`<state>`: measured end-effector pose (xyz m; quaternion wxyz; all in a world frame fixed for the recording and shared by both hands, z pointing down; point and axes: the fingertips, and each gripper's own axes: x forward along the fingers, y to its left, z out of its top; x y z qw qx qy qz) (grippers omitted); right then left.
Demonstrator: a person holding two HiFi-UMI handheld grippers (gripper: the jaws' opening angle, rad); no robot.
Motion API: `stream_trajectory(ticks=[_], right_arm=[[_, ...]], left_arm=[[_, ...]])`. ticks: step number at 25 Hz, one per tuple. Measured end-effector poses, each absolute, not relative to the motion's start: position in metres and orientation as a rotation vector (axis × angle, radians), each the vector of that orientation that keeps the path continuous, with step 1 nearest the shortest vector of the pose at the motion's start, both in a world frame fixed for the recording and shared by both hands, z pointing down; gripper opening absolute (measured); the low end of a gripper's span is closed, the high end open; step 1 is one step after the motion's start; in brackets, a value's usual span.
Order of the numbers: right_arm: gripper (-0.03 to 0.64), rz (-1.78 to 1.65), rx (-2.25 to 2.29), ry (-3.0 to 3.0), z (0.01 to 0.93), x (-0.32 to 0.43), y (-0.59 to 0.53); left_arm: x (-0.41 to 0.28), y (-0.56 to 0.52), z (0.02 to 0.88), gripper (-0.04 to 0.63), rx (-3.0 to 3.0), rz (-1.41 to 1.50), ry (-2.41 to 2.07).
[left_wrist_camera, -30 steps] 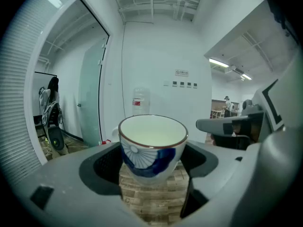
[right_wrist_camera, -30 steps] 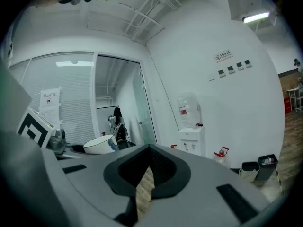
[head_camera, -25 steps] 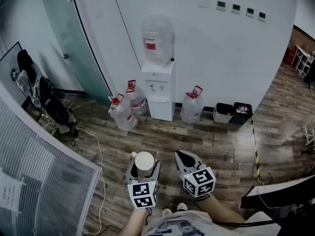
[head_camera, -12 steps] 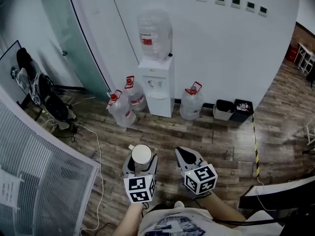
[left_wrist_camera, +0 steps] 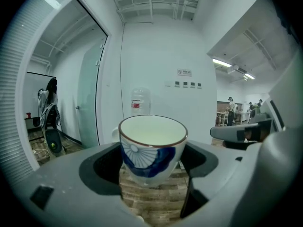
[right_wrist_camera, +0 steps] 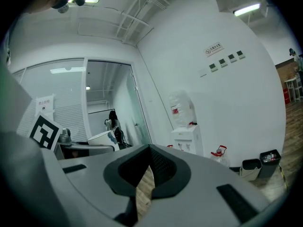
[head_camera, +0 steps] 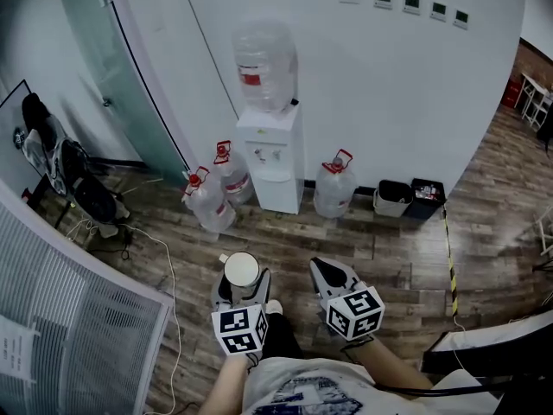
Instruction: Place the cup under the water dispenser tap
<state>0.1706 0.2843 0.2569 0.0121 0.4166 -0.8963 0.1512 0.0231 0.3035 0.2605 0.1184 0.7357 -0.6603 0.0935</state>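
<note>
Between the left gripper's [left_wrist_camera: 152,173] fingers [left_wrist_camera: 100,167] sits the cup [left_wrist_camera: 152,145], upright and clamped: white, blue flower pattern, brown rim, the pattern plain only in that gripper's view. Right gripper's [right_wrist_camera: 147,164] fingers are narrow, holding nothing. Head view shows the water dispenser [head_camera: 275,158] well ahead, against the wall [head_camera: 389,102].

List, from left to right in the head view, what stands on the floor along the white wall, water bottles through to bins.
first spare bottle → second spare bottle → water dispenser → third spare bottle → grey bin → black bin
</note>
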Motion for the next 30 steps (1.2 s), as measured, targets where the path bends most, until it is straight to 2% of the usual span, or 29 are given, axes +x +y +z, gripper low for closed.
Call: stream_trajectory(ticks=[10,20,30], right_arm=[[0.021,0.540,1.360,-2.724,0.285,0.123,0.151],[0.021,0.557,1.389,-2.704,0.270,0.013,-0.049],[0.021,0.579,1.392,-2.616,0.284,-0.028,-0.131]], left_arm=[[-0.018,0.161,0.284,0.423,2.204,0.305,-1.840],[-0.097,-0.038,0.273,0.423,2.290,0.352,-1.724],[-0.144,-0.130,0.288,0.423,2.270,0.358,-1.668]])
